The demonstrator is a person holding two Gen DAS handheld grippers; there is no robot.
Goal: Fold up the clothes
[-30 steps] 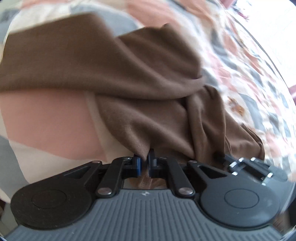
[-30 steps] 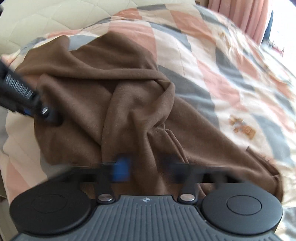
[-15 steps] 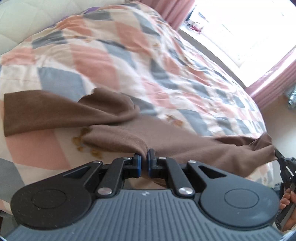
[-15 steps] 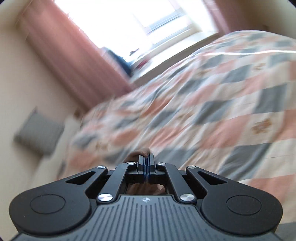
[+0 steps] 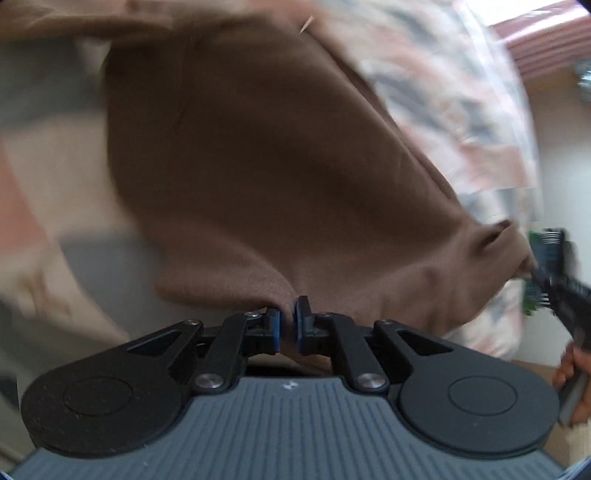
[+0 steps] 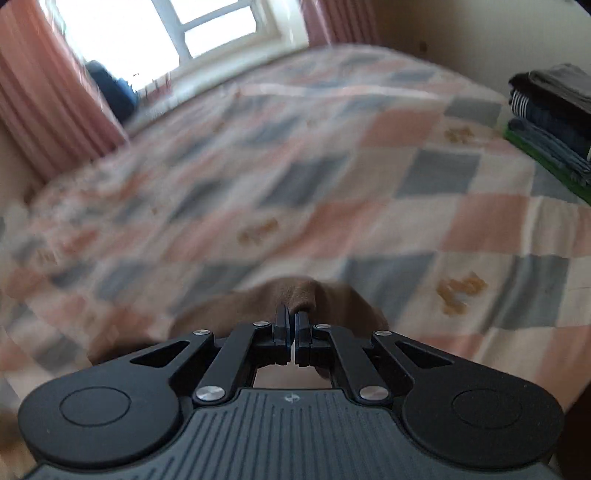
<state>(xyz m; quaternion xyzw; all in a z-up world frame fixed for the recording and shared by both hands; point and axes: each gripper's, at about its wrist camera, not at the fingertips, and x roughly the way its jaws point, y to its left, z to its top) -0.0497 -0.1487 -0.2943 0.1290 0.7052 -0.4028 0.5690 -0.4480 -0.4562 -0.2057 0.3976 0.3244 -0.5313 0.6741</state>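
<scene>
A brown garment (image 5: 258, 166) hangs stretched over the checked quilt (image 5: 461, 122) and fills most of the blurred left wrist view. My left gripper (image 5: 288, 317) is shut on its near edge, with cloth pinched between the blue pads. At the right edge of that view my right gripper (image 5: 533, 271) holds the garment's far corner, with a hand (image 5: 569, 365) behind it. In the right wrist view my right gripper (image 6: 293, 321) has a fold of the brown garment (image 6: 306, 295) between its tips. Its jaws are opening slightly, and the pads still press on the cloth.
The pink, grey and cream quilt (image 6: 369, 184) covers the whole bed. A stack of folded clothes (image 6: 550, 118) sits at its far right corner. A bright window (image 6: 184, 33) with pink curtains (image 6: 44, 103) lies beyond, with a dark blue item (image 6: 110, 92) beside it.
Both grippers have swung fast with the garment. It was bunched, then drawn out in a long strip, and now spreads wide between them. The right view has rolled, and the folded stack has come into sight.
</scene>
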